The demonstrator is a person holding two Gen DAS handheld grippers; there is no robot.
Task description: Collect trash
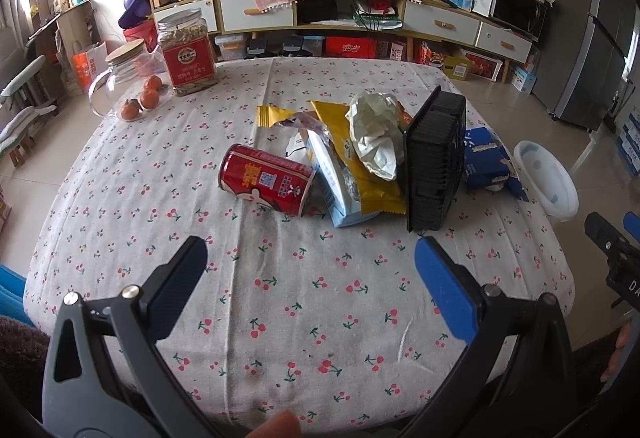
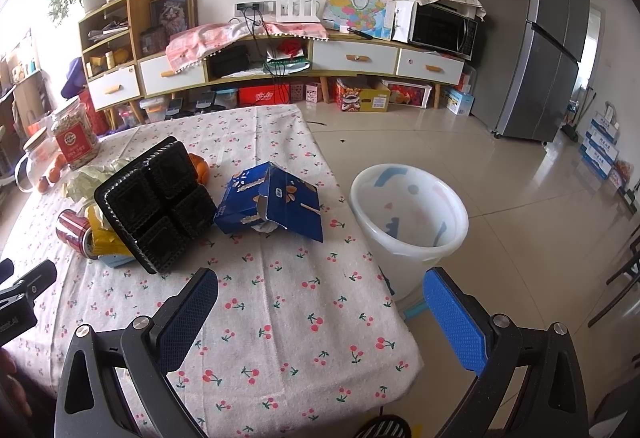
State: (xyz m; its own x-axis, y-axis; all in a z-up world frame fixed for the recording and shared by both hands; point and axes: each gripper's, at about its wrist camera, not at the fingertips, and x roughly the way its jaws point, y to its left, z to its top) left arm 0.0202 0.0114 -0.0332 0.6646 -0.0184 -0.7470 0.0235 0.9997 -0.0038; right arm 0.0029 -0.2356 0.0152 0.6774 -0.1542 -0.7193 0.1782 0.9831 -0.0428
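Observation:
A pile of trash lies mid-table: a red can [image 1: 266,179] on its side, yellow and pale-blue snack wrappers [image 1: 352,173], crumpled white paper [image 1: 376,133], a tilted black plastic tray [image 1: 436,161] and a torn blue carton [image 1: 488,161]. In the right wrist view the tray [image 2: 160,199] leans on the pile and the carton [image 2: 272,203] lies beside it. A white bin [image 2: 408,217] stands on the floor at the table's right edge. My left gripper [image 1: 308,250] is open and empty, short of the pile. My right gripper [image 2: 320,282] is open and empty over the table's near right corner.
A cherry-print cloth covers the table [image 1: 280,298]. At the far left stand a nut jar [image 1: 187,51], a glass jug [image 1: 120,77] and small oranges [image 1: 148,97]. A low cabinet [image 2: 280,61] and a fridge [image 2: 536,37] stand behind.

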